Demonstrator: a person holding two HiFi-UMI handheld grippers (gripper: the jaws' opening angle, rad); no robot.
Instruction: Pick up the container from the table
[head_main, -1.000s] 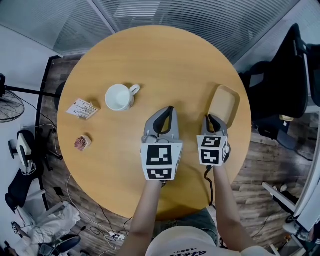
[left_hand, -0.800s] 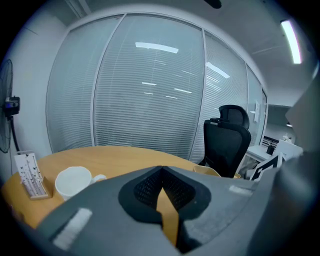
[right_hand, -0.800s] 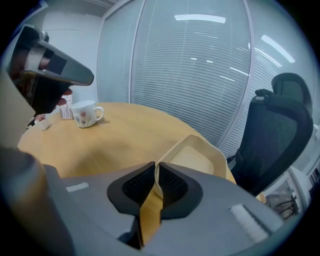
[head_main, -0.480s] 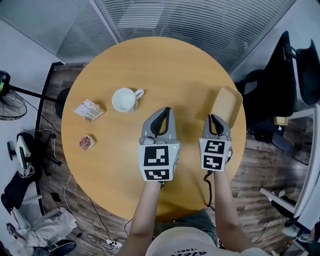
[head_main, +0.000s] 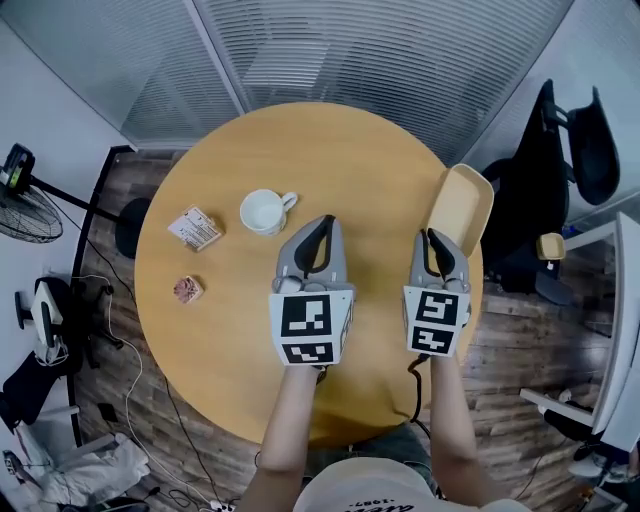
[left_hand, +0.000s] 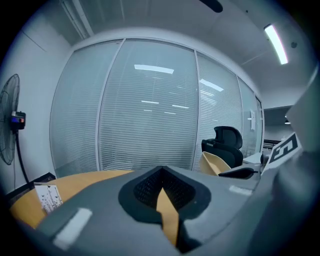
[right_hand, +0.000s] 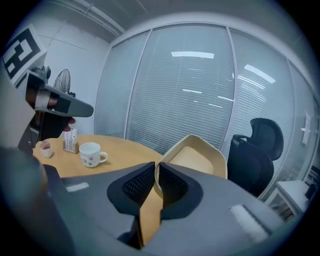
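Right gripper (head_main: 433, 238) pinches container (head_main: 461, 208) rim, container ahead, tilted; left gripper (head_main: 326, 222) pressed together.

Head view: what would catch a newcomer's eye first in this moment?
The tan container stands out, tilted up by the table's right edge with its rim pinched in the right tool. The left tool hangs shut and empty over mid-table, near a white cup.

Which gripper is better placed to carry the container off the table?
Right. The right gripper grips the container by its rim, tilted; the left gripper is shut, empty, apart from it.
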